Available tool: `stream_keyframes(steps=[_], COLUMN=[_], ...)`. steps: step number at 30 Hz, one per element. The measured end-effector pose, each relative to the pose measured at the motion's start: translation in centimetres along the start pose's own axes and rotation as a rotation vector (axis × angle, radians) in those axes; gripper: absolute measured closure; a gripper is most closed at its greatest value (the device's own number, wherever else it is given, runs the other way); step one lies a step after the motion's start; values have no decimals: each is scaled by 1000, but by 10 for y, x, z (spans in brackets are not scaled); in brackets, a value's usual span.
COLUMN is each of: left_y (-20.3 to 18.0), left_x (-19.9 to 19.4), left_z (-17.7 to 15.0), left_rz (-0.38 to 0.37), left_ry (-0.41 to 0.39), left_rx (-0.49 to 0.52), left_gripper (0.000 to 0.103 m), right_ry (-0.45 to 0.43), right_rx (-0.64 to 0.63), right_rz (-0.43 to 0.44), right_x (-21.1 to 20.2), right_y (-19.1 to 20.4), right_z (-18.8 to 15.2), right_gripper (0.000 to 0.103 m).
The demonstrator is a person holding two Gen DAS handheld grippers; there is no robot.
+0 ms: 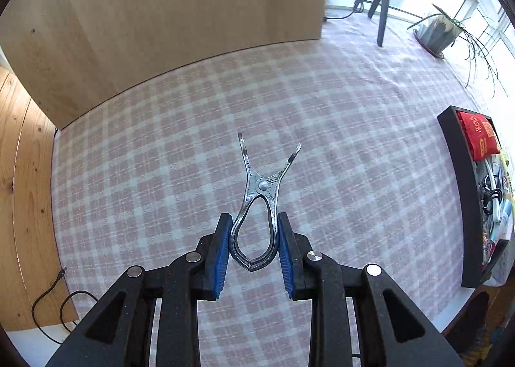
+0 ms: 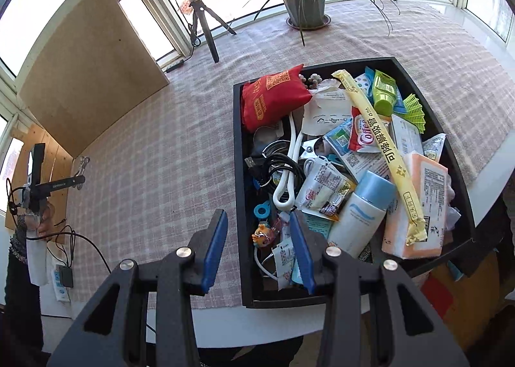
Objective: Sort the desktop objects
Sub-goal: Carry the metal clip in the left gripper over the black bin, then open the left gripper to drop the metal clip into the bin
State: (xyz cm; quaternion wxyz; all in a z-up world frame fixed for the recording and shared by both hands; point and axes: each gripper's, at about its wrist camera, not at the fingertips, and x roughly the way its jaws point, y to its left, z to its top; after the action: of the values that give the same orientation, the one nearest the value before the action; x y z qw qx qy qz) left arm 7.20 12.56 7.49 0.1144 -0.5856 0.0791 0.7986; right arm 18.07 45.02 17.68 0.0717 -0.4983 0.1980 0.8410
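Observation:
A clear, shiny spring clip (image 1: 263, 186) hangs above the checked tablecloth (image 1: 354, 142). My left gripper (image 1: 254, 216) is shut on its looped handles, and the clip's two prongs point away from me. The right wrist view shows that clip (image 2: 82, 165) far left, in the hand-held left gripper (image 2: 75, 181). My right gripper (image 2: 257, 213) is open with nothing between its blue pads (image 2: 214, 248); it hovers over the left rim of a black tray (image 2: 238, 174). The tray is heaped with a red pouch (image 2: 273, 100), cables, sachets, a blue-capped white bottle (image 2: 360, 219) and a long yellow packet (image 2: 389, 154).
A wooden board (image 1: 161, 29) stands at the cloth's far left edge. A ring light on a tripod (image 2: 199, 13) and a potted plant (image 2: 304, 3) stand by the windows. Black cables (image 1: 51, 309) and a small adapter lie near the left table edge. The black tray (image 1: 457, 174) also shows at right.

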Motion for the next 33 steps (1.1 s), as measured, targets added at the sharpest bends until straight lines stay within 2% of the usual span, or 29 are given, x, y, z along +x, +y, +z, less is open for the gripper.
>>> stream_keyframes(steps=[5,6,7,8,10,15,20,25,31,33], left_y=[-102,-109,-108,-123,-150,-265,-346,-388,-413,-414], left_x=[-16,-8,-6,-5,-27,-33,-28,-20,-18,-21], left_z=[16,55,75,95,96,93,86,86,87,88], left_rz=[-79,-96,-114,-127,-151,-223,-277,-288,-281,-265], left_ry=[-20,-22,-24,-24,-22,-23,10,39,22,9], left_rx=[148,184,222,255,325,467,532,544,555,543], left_gripper=[77,77,77,77,77,77,77,77,76,56], right_ry=[-33,-35,-38,-41,-47,-57,-71,-73,-67,-65], right_rx=[55,67,77,88,110,153,181,209,225,227], right_rz=[-49,-61,-72,-83,-102,-138,-156,-161,-159,-157], right_x=[-22,-26,-29,-32,-37,-48,-57,-62,-62,-61], right_y=[-41,-50,-58,-67,-84,-120,-149,-176,-193,-195], right_z=[-15,-18,-21,-24,-29,-40,-51,-58,-62,-62], right_gripper=[63,63,63,63,63,63,63,63,63,63])
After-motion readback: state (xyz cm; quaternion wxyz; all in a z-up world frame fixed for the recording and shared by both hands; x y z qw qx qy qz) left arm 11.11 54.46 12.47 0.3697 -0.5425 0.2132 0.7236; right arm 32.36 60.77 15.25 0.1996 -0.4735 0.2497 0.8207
